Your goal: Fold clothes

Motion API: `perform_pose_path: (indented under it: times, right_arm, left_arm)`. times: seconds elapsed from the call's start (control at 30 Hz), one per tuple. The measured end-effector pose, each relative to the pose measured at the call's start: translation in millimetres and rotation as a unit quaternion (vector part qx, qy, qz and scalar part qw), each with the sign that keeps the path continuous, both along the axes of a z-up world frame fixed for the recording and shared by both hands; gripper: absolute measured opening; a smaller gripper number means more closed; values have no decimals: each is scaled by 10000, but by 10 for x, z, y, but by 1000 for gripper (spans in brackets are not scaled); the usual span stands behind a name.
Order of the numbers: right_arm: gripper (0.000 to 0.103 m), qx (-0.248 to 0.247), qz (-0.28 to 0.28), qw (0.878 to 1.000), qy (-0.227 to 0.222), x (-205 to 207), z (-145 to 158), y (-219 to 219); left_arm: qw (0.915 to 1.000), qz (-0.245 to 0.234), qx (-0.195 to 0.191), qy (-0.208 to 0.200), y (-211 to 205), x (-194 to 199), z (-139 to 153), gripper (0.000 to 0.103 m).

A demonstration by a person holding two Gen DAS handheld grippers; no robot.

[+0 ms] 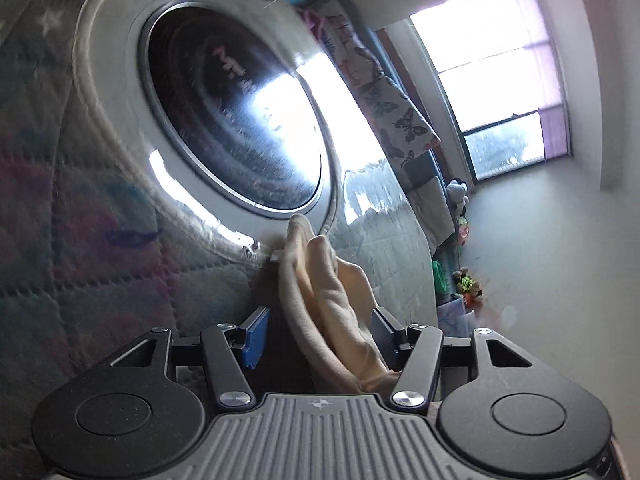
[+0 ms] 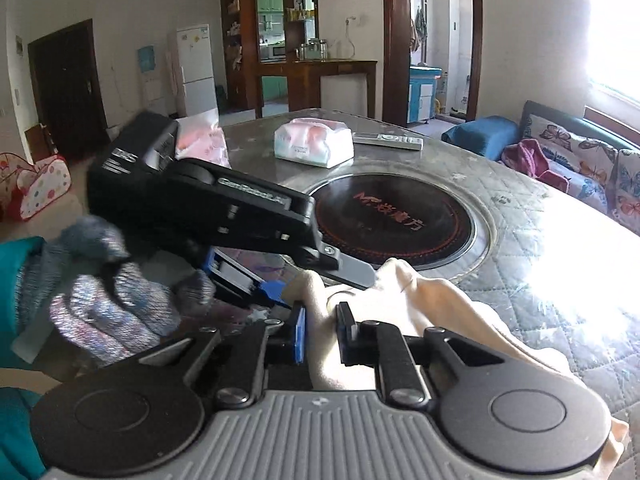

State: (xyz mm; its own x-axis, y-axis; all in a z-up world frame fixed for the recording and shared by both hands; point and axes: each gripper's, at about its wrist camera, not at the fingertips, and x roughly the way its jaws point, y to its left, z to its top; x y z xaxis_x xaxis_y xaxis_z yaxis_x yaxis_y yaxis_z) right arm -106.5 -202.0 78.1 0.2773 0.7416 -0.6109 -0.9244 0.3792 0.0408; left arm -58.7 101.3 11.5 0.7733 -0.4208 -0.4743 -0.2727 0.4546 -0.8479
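Observation:
A cream garment point(image 2: 440, 300) lies crumpled on the quilted table cover point(image 2: 540, 280), just in front of the round black hob point(image 2: 392, 220) set in the table. My right gripper point(image 2: 322, 332) is shut on a fold of it at its near left end. My left gripper point(image 2: 326, 286), held by a gloved hand point(image 2: 112, 304), comes in from the left with its jaws apart around the cloth's edge. In the left wrist view the garment point(image 1: 332, 312) runs between the wide-apart fingers of the left gripper point(image 1: 320, 334), resting against the right pad point(image 1: 384, 330).
Beyond the hob, a tissue pack point(image 2: 314, 142) and a remote point(image 2: 388, 140) lie on the table, and a pink bag point(image 2: 204, 140) sits at its far left. A sofa with butterfly cushions point(image 2: 580, 160) stands to the right under a bright window point(image 1: 500, 80).

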Motion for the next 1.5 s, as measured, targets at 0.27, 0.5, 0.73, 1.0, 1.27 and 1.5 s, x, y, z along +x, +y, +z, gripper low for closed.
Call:
perform_pose_path:
  times: [0.27,0.5,0.73,1.0,1.27,1.5]
  right_arm:
    - [14,39,241,9997,18,-41,-18,-46]
    - [22,164,16,9999,20,-72,-74,-180]
    - [25,276,-1352,9903,158,182,-134,-779]
    - [25,445,-3113,9483,429,706,-347,-1502]
    - [26,810,-3348,9351,833,904,-558,-1717]
    - [10,1058,-3381,9298,1001,946,-650,-1803]
  left_arm:
    - [9994,-32,-343,94,-16,103,-124,36]
    - [9998,-19,-159,97,-7,61,-189,14]
    - [9992,-161,378,33,-48,31,-122,14]
    - [9977,-220,641,7,-129,44,-73,14]
    - [9969,-209,765,20,-183,43,-37,14]
    - [9941,-216,1065,0,-264,48,49,14]
